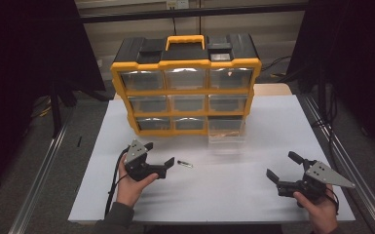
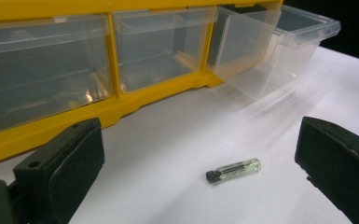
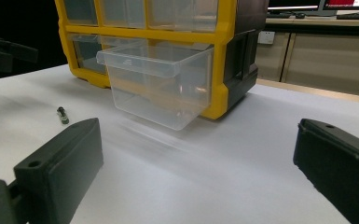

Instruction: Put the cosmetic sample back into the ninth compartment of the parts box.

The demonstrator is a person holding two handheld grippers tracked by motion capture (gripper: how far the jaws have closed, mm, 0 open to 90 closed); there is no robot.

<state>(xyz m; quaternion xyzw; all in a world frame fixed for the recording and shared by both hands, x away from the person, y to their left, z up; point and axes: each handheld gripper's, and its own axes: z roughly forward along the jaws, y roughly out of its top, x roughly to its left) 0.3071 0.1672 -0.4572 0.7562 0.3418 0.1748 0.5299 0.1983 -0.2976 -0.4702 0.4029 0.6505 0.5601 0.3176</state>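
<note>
Item 1, left tongs (image 1: 160, 154): I hold them low over the white tabletop (image 1: 234, 195), jaws wide apart and clamped on nothing. In the left gripper view the pads (image 2: 70, 158) flank a gap with the vial lying in it.

Item 2, small glass vial (image 2: 233, 169): clear body, dark cap, lying on its side on the tabletop, just beyond the left tongs and in front of the organiser's bottom row. Risk, as I judge it: it is round and smooth, so a jaw that touches one end first could roll or skid it away; a hard squeeze could shoot it out sideways or crack the glass.

Item 3, yellow drawer organiser (image 1: 185, 63): upright at the back of the tabletop, nine clear drawers. The bottom-right drawer (image 1: 226, 131) is pulled out. Risk: a careless sweep could knock it, or tip it off its rails.

Item 4, right tongs (image 1: 287, 169): jaws apart, empty, well away from the vial, facing the open drawer. Risk: crossing paths with the left if both move in.
</note>
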